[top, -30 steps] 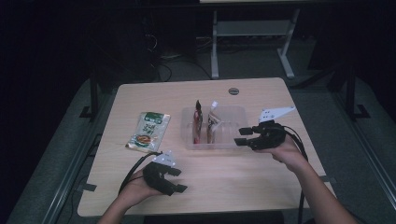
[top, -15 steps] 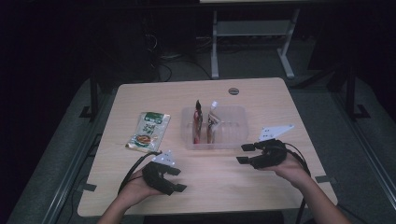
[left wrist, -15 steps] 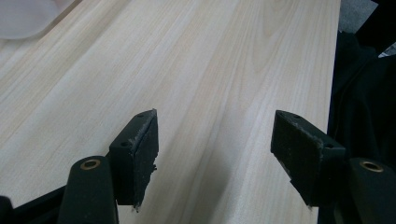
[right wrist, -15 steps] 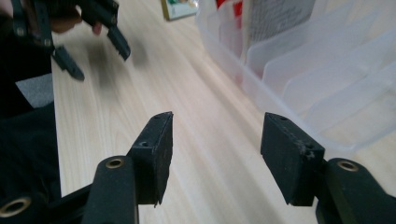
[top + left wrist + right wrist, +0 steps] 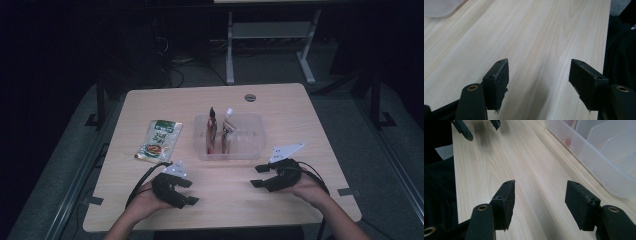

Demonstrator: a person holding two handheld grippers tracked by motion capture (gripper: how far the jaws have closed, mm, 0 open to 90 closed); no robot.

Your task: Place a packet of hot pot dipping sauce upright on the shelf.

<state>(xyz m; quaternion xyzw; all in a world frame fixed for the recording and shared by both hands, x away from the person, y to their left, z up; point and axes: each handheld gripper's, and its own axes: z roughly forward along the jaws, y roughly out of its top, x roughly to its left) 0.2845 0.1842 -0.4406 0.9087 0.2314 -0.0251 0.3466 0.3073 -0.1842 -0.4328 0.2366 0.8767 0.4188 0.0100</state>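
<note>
Both tongs sit low over the near edge of the desk (image 5: 220,102), nothing between the jaws. The left tongs (image 5: 186,192) gape wide; the right tongs (image 5: 260,176) have just been opening, empty too. Two sachets, I think, stand upright in the clear bin (image 5: 252,131). One green packet (image 5: 159,140) lies flat, left of it. Likely next: left tongs reach for that packet.
</note>
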